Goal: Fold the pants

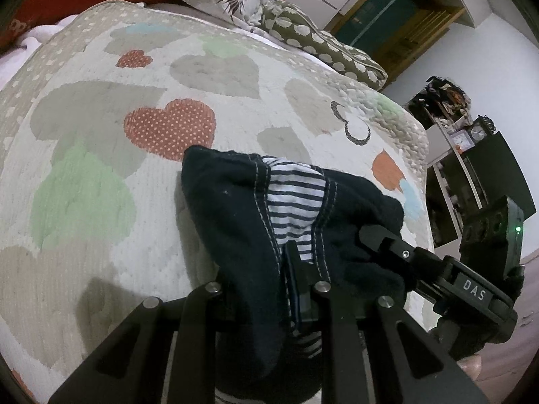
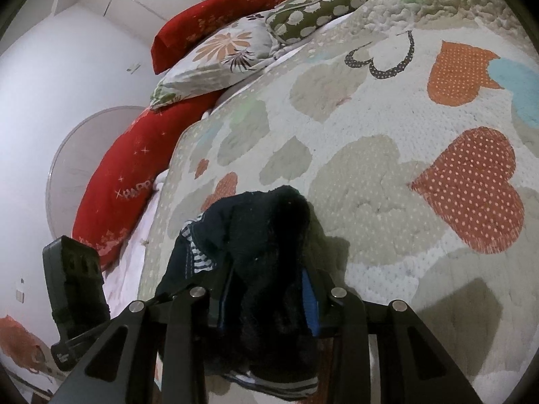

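My left gripper [image 1: 269,269] clamped on dark pants [image 1: 232,208], bunched at lower centre of frame above heart-print quilt [image 1: 101,128]. My right gripper [image 2: 266,289] clamped on same pants [image 2: 266,235], lower centre.

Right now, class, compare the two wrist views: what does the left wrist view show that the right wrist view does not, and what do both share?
Only the left wrist view shows the shelf with clocks and the wooden door frame. Only the right wrist view shows the round white disc against the wall. Both share the dark pants with striped lining, bunched and clamped in the left gripper and the right gripper, over the heart-patterned bedspread with the pillows.
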### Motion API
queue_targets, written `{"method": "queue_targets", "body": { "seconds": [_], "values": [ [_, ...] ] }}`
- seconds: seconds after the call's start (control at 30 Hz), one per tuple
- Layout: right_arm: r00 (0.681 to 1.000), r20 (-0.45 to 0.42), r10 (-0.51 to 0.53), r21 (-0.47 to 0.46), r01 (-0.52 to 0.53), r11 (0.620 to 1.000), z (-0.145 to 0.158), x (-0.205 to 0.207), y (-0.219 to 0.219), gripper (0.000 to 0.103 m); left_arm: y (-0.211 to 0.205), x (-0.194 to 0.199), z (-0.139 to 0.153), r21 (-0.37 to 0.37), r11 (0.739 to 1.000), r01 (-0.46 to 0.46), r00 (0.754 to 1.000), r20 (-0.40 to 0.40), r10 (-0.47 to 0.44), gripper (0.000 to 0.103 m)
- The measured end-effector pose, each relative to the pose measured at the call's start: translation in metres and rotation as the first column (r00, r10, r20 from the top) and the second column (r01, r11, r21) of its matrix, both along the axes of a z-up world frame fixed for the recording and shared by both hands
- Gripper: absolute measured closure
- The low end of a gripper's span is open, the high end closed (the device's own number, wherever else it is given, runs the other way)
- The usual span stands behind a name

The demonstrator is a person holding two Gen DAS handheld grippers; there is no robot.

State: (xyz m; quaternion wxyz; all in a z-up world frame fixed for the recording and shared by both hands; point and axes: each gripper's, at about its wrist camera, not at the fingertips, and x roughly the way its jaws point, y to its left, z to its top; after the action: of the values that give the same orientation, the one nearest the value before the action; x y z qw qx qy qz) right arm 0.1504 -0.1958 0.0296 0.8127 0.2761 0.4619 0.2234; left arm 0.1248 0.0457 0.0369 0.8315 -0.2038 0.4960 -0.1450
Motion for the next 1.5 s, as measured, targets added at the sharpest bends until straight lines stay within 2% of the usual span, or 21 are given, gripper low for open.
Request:
{"method": "queue_targets", "body": {
  "seconds": [0.03, 0.1, 0.13, 0.17, 0.23, 0.33, 0.47, 0.53, 0.67, 0.77, 0.83, 0.9, 0.93, 1.07, 1.2, 1.3, 1.43, 1.5],
  "values": [
    [1.000, -0.003, -0.006, 0.004, 0.006, 1.000, -0.002, 0.002, -0.001, 0.067, 0.000, 0.002, -0.001, 0.005, 1.000, 0.002, 1.000, -0.001, -0.002, 0.082],
    [1.000, -0.012, -0.018, 0.004, 0.018, 1.000, -0.008, 0.007, -0.002, 0.067, -0.001, 0.006, -0.007, 0.027, 1.000, -0.003, 1.000, -0.011, 0.003, 0.072],
    [1.000, -0.019, -0.022, -0.004, 0.022, 1.000, -0.012, 0.009, -0.002, 0.067, 0.000, 0.006, -0.010, 0.034, 0.999, -0.007, 1.000, -0.020, 0.008, 0.064],
    [0.999, -0.028, -0.024, -0.011, 0.024, 1.000, -0.017, 0.010, -0.002, 0.065, 0.003, 0.006, -0.014, 0.027, 1.000, -0.014, 0.999, -0.030, 0.015, 0.061],
    [0.997, -0.062, -0.038, -0.003, 0.038, 0.999, -0.029, 0.011, -0.007, 0.059, 0.008, 0.006, -0.014, -0.008, 1.000, -0.017, 0.999, -0.043, 0.016, 0.060],
    [0.995, -0.082, -0.051, 0.041, 0.055, 0.998, -0.026, 0.009, -0.016, 0.058, 0.015, 0.002, -0.005, -0.040, 0.999, -0.024, 0.999, -0.041, 0.022, 0.060],
    [0.998, 0.019, -0.062, 0.007, 0.062, 0.998, 0.006, -0.001, -0.020, 0.057, 0.029, -0.005, 0.016, -0.079, 0.995, -0.064, 0.998, 0.014, 0.066, 0.061],
    [0.991, 0.090, -0.097, -0.017, 0.098, 0.995, 0.027, -0.007, -0.022, 0.057, 0.036, -0.004, 0.022, -0.102, 0.990, -0.093, 0.995, 0.027, 0.097, 0.061],
    [0.981, 0.143, -0.133, -0.011, 0.136, 0.991, 0.046, -0.009, -0.020, 0.057, 0.035, 0.005, 0.022, -0.097, 0.989, -0.114, 0.993, 0.024, 0.117, 0.061],
    [0.993, 0.096, -0.067, 0.018, 0.066, 0.998, 0.035, 0.001, -0.007, 0.057, 0.026, 0.015, 0.008, -0.083, 0.990, -0.110, 0.994, -0.014, 0.109, 0.060],
    [0.999, 0.024, -0.033, 0.046, 0.032, 0.998, 0.013, 0.012, 0.001, 0.057, 0.023, 0.024, -0.008, -0.061, 0.991, -0.123, 0.991, -0.065, 0.119, 0.058],
    [0.998, -0.053, -0.034, 0.065, 0.037, 0.997, -0.012, 0.020, 0.002, 0.058, 0.023, 0.030, -0.016, -0.046, 0.991, -0.128, 0.988, -0.089, 0.124, 0.054],
    [0.997, -0.062, -0.044, 0.082, 0.050, 0.995, -0.017, 0.021, -0.001, 0.058, 0.023, 0.030, -0.016, -0.044, 0.991, -0.127, 0.989, -0.088, 0.123, 0.053],
    [0.998, -0.037, -0.045, 0.086, 0.048, 0.995, -0.002, 0.012, -0.005, 0.058, 0.029, 0.017, -0.002, -0.053, 0.990, -0.132, 0.989, -0.069, 0.128, 0.053],
    [0.998, 0.054, -0.033, 0.082, 0.028, 0.996, 0.026, -0.018, -0.009, 0.058, 0.028, -0.016, 0.024, -0.017, 0.992, -0.128, 0.991, 0.023, 0.128, 0.053],
    [0.997, 0.074, -0.026, 0.114, 0.017, 0.993, 0.032, -0.043, -0.011, 0.058, 0.025, -0.039, 0.028, -0.039, 0.993, -0.110, 0.992, 0.054, 0.112, 0.053],
    [0.999, 0.021, -0.026, 0.153, 0.022, 0.988, 0.010, -0.059, -0.011, 0.058, 0.010, -0.055, -0.003, -0.017, 0.997, -0.073, 0.997, -0.017, 0.073, 0.049],
    [0.998, -0.048, -0.033, 0.141, 0.040, 0.989, -0.013, -0.057, -0.010, 0.058, 0.005, -0.053, -0.022, -0.013, 0.997, -0.078, 0.995, -0.070, 0.077, 0.046]
  ]
}}
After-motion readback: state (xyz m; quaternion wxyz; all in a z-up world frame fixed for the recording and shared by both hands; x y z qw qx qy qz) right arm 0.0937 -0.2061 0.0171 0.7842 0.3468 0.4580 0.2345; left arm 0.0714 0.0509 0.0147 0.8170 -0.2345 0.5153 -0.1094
